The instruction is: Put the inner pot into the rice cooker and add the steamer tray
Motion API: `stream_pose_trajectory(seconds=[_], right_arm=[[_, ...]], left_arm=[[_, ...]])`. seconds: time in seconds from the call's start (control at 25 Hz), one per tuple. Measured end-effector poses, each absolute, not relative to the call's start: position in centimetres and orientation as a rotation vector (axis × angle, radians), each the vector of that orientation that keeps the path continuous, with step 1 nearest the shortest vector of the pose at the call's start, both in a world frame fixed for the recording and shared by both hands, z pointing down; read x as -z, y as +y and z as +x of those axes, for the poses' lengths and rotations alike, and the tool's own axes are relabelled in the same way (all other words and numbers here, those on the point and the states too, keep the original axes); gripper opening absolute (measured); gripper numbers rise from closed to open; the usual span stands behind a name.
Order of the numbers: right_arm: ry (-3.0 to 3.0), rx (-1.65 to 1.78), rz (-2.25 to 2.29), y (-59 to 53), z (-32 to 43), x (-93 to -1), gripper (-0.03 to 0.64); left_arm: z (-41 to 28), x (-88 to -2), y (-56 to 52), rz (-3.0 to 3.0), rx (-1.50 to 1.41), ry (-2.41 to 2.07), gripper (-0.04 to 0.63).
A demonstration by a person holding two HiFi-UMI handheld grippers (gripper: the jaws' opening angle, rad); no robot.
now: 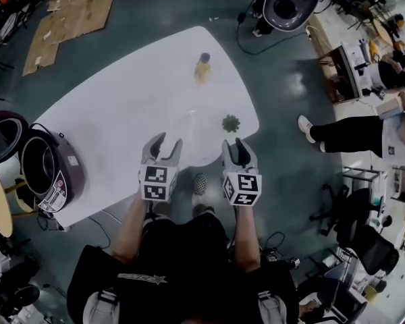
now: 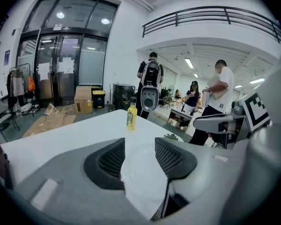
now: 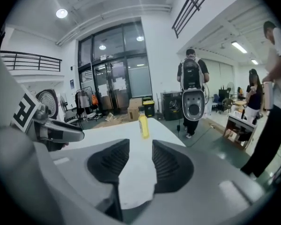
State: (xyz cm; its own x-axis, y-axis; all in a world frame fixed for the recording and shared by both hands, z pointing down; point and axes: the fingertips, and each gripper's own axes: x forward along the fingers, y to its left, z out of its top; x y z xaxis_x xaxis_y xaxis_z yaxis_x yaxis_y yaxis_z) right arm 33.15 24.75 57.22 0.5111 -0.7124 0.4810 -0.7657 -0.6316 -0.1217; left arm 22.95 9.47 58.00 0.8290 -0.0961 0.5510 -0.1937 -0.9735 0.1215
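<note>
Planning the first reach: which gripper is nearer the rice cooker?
Left. The left gripper is at the near edge of the table, with the rice cooker off to its left. The right gripper is on the left gripper's other side, farther away.

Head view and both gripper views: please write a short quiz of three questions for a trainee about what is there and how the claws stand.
1. True or false: the yellow plastic bottle stands upright on the white table.
2. Where is the dark purple rice cooker in the head view?
A) at the table's left end, lid open
B) at the table's middle, lid shut
C) between the two claws
3. Fill in: the left claw and the right claw are both ____, with nothing gripped.

Key: 1 true; 2 A; 3 open.
</note>
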Motion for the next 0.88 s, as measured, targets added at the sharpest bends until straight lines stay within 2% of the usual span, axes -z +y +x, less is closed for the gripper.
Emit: stream_pose_trajectory(seconds=[0.08, 0.52, 0.88], right_arm=[[-1.302, -0.825, 2.611, 25.0, 33.1, -59.2, 0.175], [-1.297, -1.052, 2.492, 26.5, 32.7, -68.7, 0.175], [-1.285, -1.138, 2.468, 26.8, 32.7, -72.7, 0.175]], left_arm=[[22.6, -60.0, 9.8, 2.804, -0.898, -0.227, 0.206], [21.7, -68.7, 10.8, 2.680, -1.099, -0.265, 0.209], [20.7, -73.3, 11.1, 2.618, -1.220, -0.297, 0.209]])
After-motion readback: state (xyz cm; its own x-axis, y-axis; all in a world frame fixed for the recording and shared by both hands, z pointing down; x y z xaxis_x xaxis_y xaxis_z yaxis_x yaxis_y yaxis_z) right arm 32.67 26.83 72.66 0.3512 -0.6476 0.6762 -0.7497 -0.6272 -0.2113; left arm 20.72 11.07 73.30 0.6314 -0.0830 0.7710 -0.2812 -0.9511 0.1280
